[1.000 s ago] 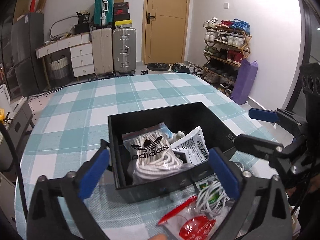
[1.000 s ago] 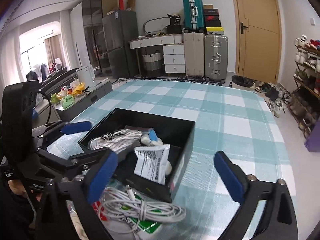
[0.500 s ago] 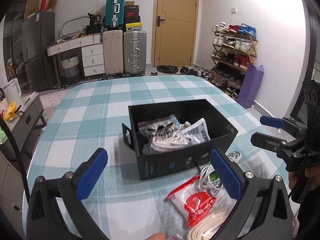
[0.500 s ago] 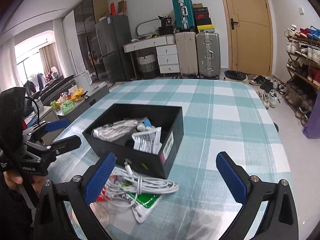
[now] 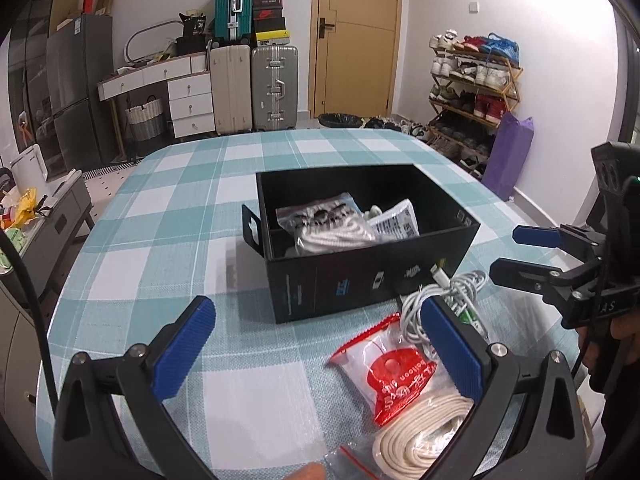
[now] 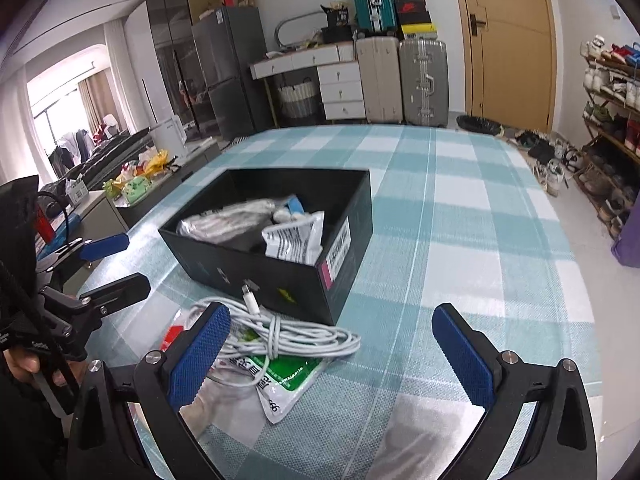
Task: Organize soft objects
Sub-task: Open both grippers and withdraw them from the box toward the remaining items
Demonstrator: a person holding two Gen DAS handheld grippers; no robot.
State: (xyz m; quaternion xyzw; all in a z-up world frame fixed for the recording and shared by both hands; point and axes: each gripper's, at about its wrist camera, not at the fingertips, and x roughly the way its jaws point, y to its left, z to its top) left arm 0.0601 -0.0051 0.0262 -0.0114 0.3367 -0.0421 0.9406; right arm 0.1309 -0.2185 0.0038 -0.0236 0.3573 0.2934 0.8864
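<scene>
White walls enclose the room, with a wooden door [image 5: 356, 36] at the back. Beside it stand two upright suitcases [image 5: 256, 88], a white drawer desk [image 5: 160, 92] and a dark wardrobe [image 5: 76, 104]. A shoe rack [image 5: 472, 92] lines the right wall; daylight enters through a curtained window [image 6: 68, 116].

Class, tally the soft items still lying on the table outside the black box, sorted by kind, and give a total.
White cable bundle: 1
Cream rope coil: 1
Red-printed bag: 1
Green-printed bag: 1
Total: 4

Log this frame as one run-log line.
left gripper: open, empty | right gripper: open, empty | black box: holds bags | white cable, red bag: outside box
</scene>
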